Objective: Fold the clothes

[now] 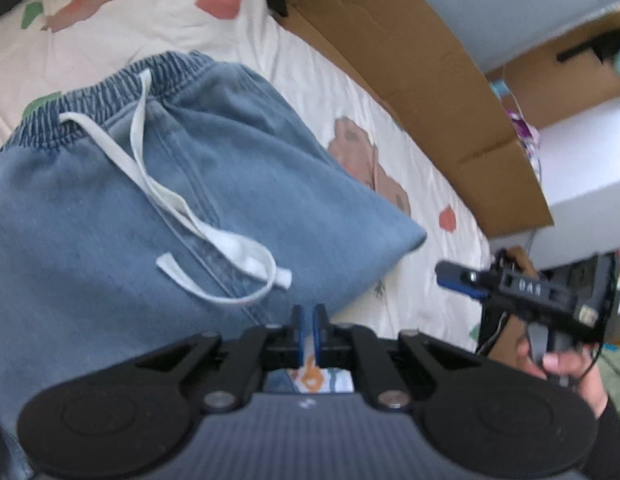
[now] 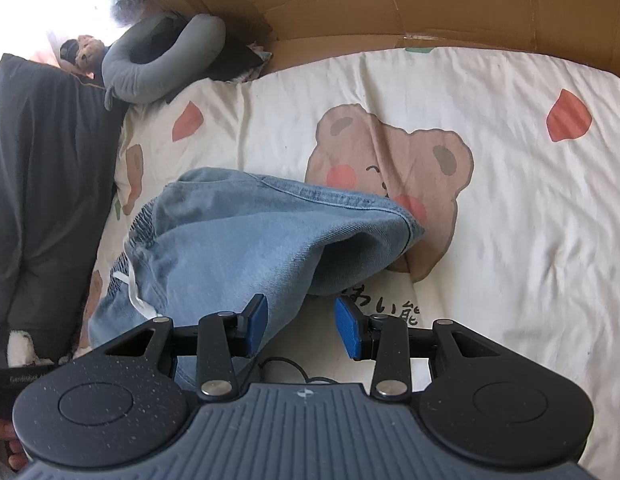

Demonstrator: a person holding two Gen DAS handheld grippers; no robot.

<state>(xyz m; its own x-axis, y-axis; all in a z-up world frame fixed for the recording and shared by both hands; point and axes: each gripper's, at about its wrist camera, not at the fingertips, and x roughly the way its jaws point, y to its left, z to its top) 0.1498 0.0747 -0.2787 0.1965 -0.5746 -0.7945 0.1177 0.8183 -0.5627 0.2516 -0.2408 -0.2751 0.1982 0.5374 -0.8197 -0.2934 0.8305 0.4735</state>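
Observation:
Light-blue denim jeans [image 1: 229,184] with an elastic waistband and a white drawstring [image 1: 213,236] lie bunched on the bed. My left gripper [image 1: 309,334] is shut at their near edge, its blue pads almost touching, and seems to pinch the denim. In the right wrist view the jeans [image 2: 237,248] rise in a fold with shadow beneath. My right gripper [image 2: 303,328] is open; the denim brushes its left pad [image 2: 255,324], and nothing sits between the pads. The right gripper [image 1: 462,276] also shows, blurred, at the right of the left wrist view, held by a hand.
The bed has a cream sheet [image 2: 490,240] printed with bears. Brown cardboard [image 2: 370,4] stands along its far side. A grey neck pillow [image 2: 157,60] and a small plush toy [image 2: 85,50] lie at the head. Dark fabric [image 2: 41,168] lies at the left.

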